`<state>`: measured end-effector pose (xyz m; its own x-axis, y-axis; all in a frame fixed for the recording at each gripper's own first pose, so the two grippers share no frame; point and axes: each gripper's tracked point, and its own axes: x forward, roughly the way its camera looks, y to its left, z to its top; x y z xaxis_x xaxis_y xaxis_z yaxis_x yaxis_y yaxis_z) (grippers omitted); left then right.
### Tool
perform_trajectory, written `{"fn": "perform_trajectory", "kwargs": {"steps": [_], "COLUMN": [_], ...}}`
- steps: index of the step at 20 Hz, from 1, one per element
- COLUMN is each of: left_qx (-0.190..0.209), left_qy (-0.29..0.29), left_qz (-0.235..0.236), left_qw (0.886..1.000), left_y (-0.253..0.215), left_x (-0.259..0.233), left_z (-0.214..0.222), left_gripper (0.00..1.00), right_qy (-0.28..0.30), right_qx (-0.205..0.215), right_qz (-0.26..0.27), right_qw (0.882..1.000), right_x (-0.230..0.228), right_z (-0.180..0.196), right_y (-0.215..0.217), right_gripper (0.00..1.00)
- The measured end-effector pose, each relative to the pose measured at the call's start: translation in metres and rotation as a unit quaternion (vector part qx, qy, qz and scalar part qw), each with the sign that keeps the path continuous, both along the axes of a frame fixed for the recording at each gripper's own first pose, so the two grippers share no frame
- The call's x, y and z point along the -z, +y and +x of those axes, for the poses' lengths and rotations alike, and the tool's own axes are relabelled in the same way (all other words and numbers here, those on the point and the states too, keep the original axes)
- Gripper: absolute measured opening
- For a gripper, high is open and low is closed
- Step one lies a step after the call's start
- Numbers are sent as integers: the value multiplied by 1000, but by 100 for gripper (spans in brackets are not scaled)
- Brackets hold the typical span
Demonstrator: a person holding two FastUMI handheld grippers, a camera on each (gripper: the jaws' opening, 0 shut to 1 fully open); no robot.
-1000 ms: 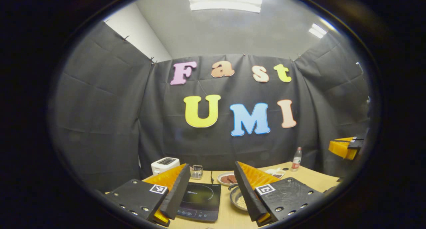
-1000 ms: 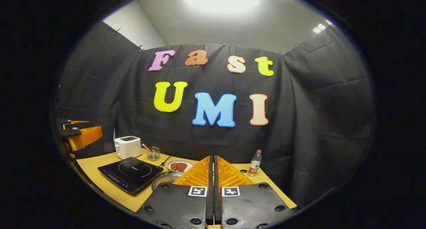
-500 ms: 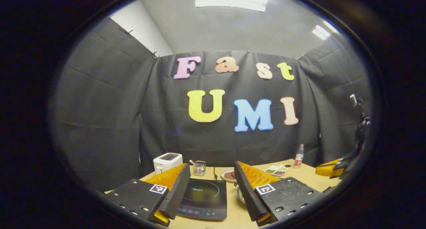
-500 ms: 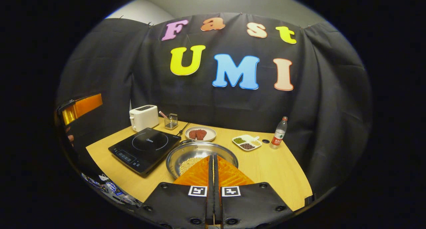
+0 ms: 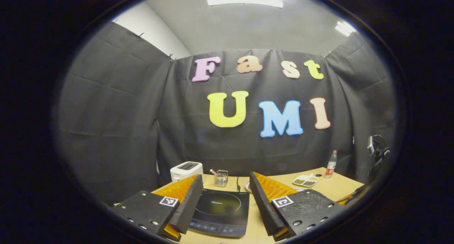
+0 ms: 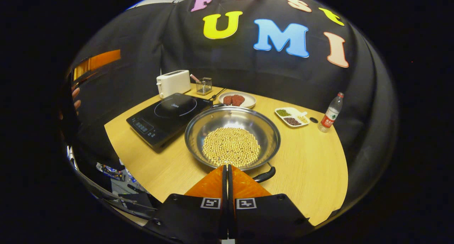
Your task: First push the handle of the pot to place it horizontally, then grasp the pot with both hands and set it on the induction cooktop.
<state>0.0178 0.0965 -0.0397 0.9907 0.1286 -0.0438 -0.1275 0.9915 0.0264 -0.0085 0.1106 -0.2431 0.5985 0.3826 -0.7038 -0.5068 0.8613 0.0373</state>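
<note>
A steel pot [image 6: 232,136] holding pale beans sits on the wooden table [image 6: 312,173], just right of the black induction cooktop [image 6: 168,112]. One black pot handle [image 6: 264,175] points toward me at the near rim; the other [image 6: 218,105] is at the far rim. My right gripper [image 6: 227,166] is shut with nothing in it, its tips above the near rim and just left of the near handle. In the left gripper view my left gripper [image 5: 225,177] is open and empty, with the cooktop [image 5: 220,212] between its fingers. The left gripper [image 6: 95,61] also appears, held high at far left.
Behind the cooktop stand a white toaster [image 6: 173,82] and a small utensil holder [image 6: 204,86]. Behind the pot are a plate of meat [image 6: 236,99] and a sectioned dish [image 6: 292,115]. A water bottle [image 6: 330,112] stands at the back right. A hand [image 6: 74,98] shows at far left.
My right gripper has tipped down and come closer over the table, so the whole pot lies in front of its shut tips. The left gripper view has swung slightly; the pot left it.
</note>
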Motion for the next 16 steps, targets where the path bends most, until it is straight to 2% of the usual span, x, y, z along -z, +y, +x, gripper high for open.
{"fn": "perform_trajectory", "kwargs": {"steps": [4, 5, 6, 7, 8, 9, 10, 13, 14, 16], "left_qx": [-10, -11, -12, -14, -16, -18, -20, -23, -23, -21], "left_qy": [18, 22, 26, 29, 31, 32, 33, 38, 38, 37], "left_qz": [-3, -1, 2, 5, 9, 11, 12, 11, 11, 14], "left_qw": [1000, 1000, 1000, 999, 999, 999, 999, 999, 999, 999], "left_y": [-14, -17, -20, -22, -23, -24, -25, -28, -30, -34], "left_x": [14, 17, 19, 22, 23, 23, 24, 29, 29, 30], "left_z": [14, 17, 19, 23, 26, 29, 32, 41, 45, 52], "left_gripper": [77, 81, 77, 81, 77, 77, 77, 78, 77, 78], "right_qy": [52, 61, 68, 74, 80, 81, 88, 92, 91, 92], "right_qx": [-24, -31, -35, -39, -42, -43, -48, -54, -54, -48], "right_qz": [-4, -9, -13, -16, -19, -21, -14, -13, -17, -21], "right_qw": [998, 998, 997, 996, 996, 996, 995, 994, 994, 994], "right_x": [33, 40, 46, 51, 55, 58, 61, 62, 64, 66], "right_z": [5, 7, 9, 13, 15, 19, 19, 26, 29, 36], "right_y": [-3, -4, -6, -9, -11, -13, -11, -14, -16, -24], "right_gripper": [2, 2, 0, 2, 0, 2, 0, 6, 2, 2]}}
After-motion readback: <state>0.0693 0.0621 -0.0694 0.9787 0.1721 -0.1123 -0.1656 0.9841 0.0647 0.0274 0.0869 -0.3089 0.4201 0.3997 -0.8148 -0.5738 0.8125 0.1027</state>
